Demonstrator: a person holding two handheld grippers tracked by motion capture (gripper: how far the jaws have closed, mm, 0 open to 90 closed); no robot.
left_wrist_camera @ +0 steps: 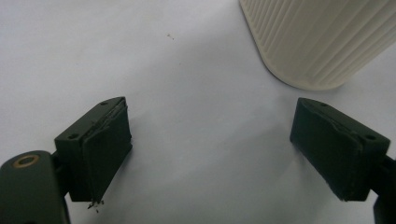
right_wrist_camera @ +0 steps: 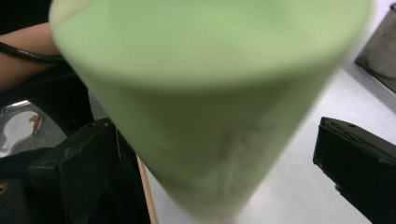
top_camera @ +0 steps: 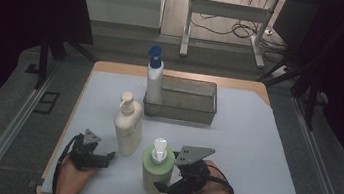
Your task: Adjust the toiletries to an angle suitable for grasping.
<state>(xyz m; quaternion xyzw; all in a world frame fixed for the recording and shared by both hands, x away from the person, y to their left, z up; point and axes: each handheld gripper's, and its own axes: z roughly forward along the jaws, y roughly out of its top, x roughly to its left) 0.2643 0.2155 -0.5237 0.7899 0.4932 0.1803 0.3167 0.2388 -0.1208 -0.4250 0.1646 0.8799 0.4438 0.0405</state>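
I judged the work to be at its very start: three bottles stood on the table [top_camera: 253,153] and the wire basket [top_camera: 187,100] at the far middle looked empty, so I took the job to be loading bottles into it, none yet loaded. My right gripper [top_camera: 168,186] sat at the near edge with its jaws spread to either side of the green pump bottle [top_camera: 156,168]; in the right gripper view the green body [right_wrist_camera: 205,116] stood between the two black jaws with a visible gap on the right side, and I could not tell whether the left jaw touched it. No grip had been closed, as far as I could see. My left gripper [top_camera: 101,158] rested low at the near left, jaws wide apart and empty, with the ribbed base of the cream pump bottle [left_wrist_camera: 322,42] just beyond and to one side of them. That cream bottle [top_camera: 128,126] stood upright just left of the green one. The white spray bottle [top_camera: 154,79] with the blue trigger stood at the basket's left end; whether inside or just outside it I could not settle. Remaining: close on the green bottle, lift, carry to the basket, then the others. Surface: pale sheet over a wooden top, clean apart from a small speck. Room: dim, dark curtains at both sides, grey floor, a white frame and loose cables beyond.
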